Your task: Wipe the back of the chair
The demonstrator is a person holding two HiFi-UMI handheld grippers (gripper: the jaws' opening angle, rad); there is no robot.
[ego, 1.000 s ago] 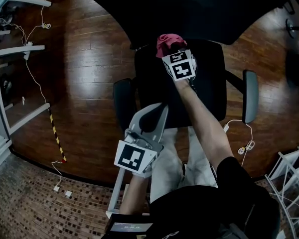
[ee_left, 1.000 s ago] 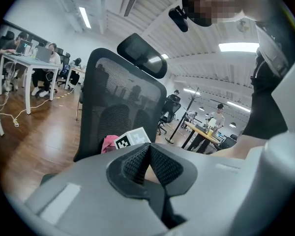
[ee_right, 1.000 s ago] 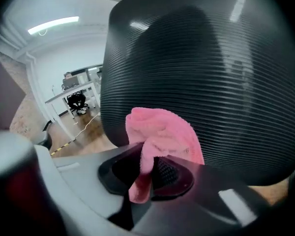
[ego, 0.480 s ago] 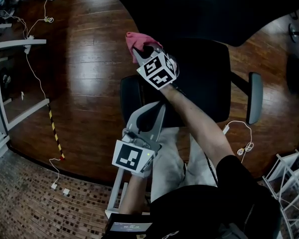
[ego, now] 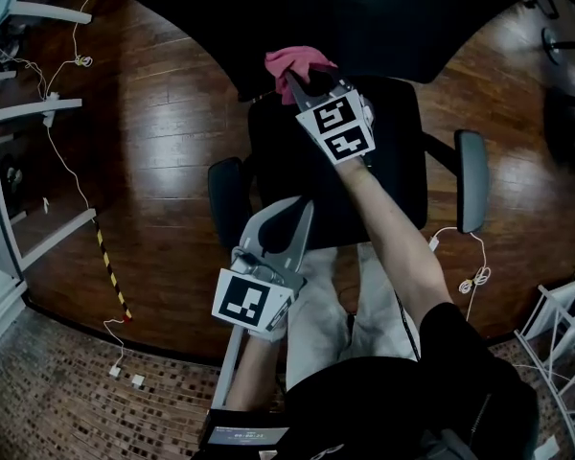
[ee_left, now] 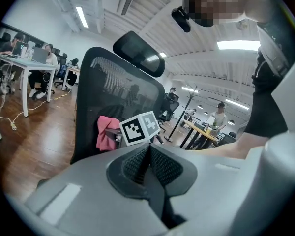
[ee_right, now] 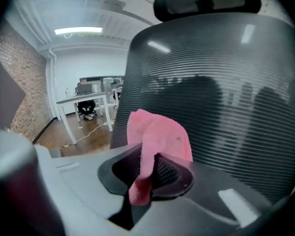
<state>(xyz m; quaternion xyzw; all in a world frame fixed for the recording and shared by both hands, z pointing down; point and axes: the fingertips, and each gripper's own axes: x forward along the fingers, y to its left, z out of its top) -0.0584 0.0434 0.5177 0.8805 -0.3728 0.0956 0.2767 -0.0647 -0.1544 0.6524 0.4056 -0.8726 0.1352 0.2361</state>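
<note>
Mesh on the chair back (ee_right: 226, 82) shows only in gripper views. Right gripper (ego: 302, 82), at twelve o'clock overhead, pinches one pink cloth (ego: 295, 62); left gripper (ego: 286, 220) clenched, empty. Two armrests (ego: 228, 199).

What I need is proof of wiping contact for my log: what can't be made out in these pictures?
- Cloth-to-mesh contact: right gripper view, the pink cloth in the right gripper covers that spot on the backrest.
- Chair base: head view, hidden under the seat.
- Backrest surface: head view, a dark featureless mass cut off by the top edge.
</note>
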